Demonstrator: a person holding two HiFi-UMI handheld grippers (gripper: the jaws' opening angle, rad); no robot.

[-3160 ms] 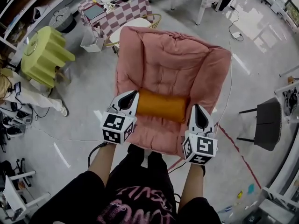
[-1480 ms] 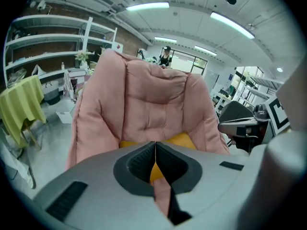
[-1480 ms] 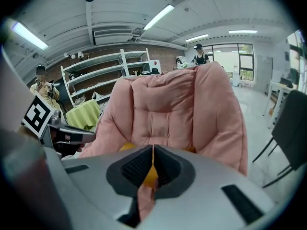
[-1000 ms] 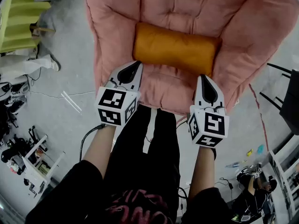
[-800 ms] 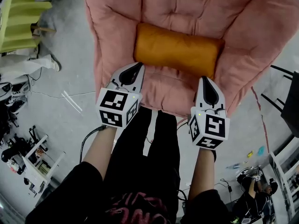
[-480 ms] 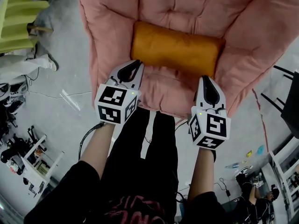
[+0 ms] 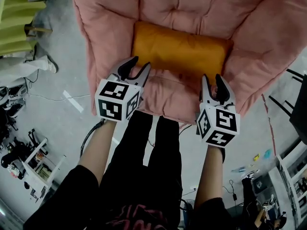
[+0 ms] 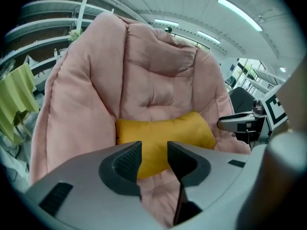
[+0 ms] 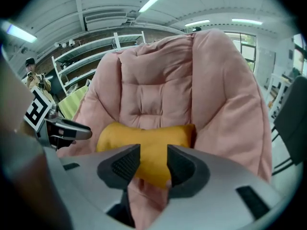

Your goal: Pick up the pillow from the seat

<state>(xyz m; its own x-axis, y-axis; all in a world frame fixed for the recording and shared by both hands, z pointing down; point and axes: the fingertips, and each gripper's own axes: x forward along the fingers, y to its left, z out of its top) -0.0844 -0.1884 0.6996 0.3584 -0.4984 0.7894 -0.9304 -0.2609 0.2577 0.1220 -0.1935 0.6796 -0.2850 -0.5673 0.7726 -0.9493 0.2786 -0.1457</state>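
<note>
Pillow [image 7: 180, 49] lies across the pink seat [image 7: 163, 97], long axis side to side, just ahead of both our grippers. Our left gripper [image 7: 139, 64] faces its left end and our right gripper [image 7: 213, 79] its right end, about equally near. Both pairs of jaws have just been opening and stand apart, with nothing between the pads. The padded seat looks soft, and grey floor [image 7: 62, 75] lies around it.
</note>
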